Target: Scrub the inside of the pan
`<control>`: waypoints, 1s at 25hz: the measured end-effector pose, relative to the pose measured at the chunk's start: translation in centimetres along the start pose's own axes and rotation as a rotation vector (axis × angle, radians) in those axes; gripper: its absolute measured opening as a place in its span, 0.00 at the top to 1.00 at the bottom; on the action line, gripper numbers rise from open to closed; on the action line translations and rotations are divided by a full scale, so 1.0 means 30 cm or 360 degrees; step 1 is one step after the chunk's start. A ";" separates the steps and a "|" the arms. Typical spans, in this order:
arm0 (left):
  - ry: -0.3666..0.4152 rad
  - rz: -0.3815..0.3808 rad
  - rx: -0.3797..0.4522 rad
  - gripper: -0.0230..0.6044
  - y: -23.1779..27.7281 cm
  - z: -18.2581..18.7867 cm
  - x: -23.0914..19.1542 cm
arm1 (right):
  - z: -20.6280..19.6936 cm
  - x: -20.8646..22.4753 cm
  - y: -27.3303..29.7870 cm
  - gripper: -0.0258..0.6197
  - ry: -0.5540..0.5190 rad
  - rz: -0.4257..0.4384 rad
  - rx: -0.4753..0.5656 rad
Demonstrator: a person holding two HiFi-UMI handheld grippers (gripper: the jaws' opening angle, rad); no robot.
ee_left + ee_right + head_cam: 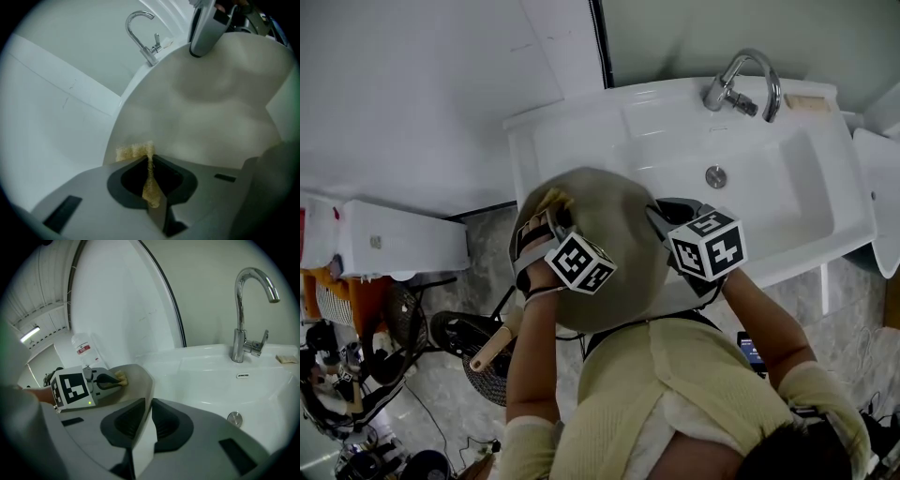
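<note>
The pan (pixel 614 225) is held in the air over the front left rim of the white sink (pixel 787 178), tilted and carried between the two grippers. In the head view it is seen as a round, dull beige shape that covers the front left part of the basin.

The right gripper (pixel 661 216) is clamped on the pan's rim at the right side. In the right gripper view its jaws (pixel 146 404) are pressed together on the thin pale edge of the pan (pixel 136 380), which is seen there edge-on. The same grip is shown from the other side in the left gripper view, where the right gripper (pixel 202 33) is seen biting the rim at the top of the pan's wide, smooth inner face (pixel 211 103).

The left gripper (pixel 548 217) is placed at the pan's left edge. Its jaws (pixel 150 161) are closed on a yellow sponge (pixel 133 151), which is pinched flat between them and sticks out past the tips. The sponge is laid against the inner face close to the rim. It is also seen in the head view (pixel 555 199) and in the right gripper view (pixel 121 378), just ahead of the left gripper (pixel 110 379).

Behind the pan, a chrome faucet (pixel 741 80) stands at the back of the sink, and a round drain (pixel 715 175) is set in the basin.
</note>
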State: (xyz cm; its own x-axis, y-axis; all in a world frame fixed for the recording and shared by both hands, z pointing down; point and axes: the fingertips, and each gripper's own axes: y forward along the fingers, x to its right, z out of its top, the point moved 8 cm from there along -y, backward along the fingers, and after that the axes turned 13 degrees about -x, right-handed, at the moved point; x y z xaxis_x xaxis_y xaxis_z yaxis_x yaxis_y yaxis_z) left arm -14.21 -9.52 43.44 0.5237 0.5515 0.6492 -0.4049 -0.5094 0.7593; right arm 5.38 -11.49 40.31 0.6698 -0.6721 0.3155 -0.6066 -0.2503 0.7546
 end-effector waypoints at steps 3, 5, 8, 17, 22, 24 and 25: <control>-0.0019 -0.0021 0.0074 0.83 -0.003 0.011 0.002 | -0.001 0.000 0.002 0.89 0.0004 0.0001 0.0003; 0.0002 -0.0028 0.0133 0.83 -0.007 0.023 0.008 | -0.002 0.001 0.003 0.89 0.0006 0.0000 0.0002; 0.0015 -0.0075 0.0200 0.83 -0.013 0.042 0.021 | -0.002 0.004 0.003 0.89 0.0002 -0.0004 0.0004; -0.0251 -0.0429 0.0345 0.83 -0.042 0.063 0.036 | -0.001 0.002 0.001 0.89 0.0010 -0.0005 0.0004; -0.0311 -0.0462 0.0397 0.83 -0.031 0.076 0.046 | 0.000 0.000 0.002 0.89 0.0006 -0.0008 0.0005; -0.0347 -0.0506 0.0413 0.83 -0.027 0.081 0.055 | 0.000 0.001 0.001 0.89 0.0008 -0.0006 0.0006; -0.0371 -0.0536 0.0424 0.83 -0.027 0.084 0.059 | -0.001 0.002 0.000 0.89 0.0008 -0.0003 0.0008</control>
State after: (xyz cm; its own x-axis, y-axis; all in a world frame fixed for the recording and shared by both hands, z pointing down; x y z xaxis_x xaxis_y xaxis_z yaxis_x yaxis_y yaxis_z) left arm -11.07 -9.79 43.86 0.7587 0.5676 0.3196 0.0055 -0.4962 0.8682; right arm 5.42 -11.50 40.33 0.6734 -0.6680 0.3168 -0.6071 -0.2551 0.7526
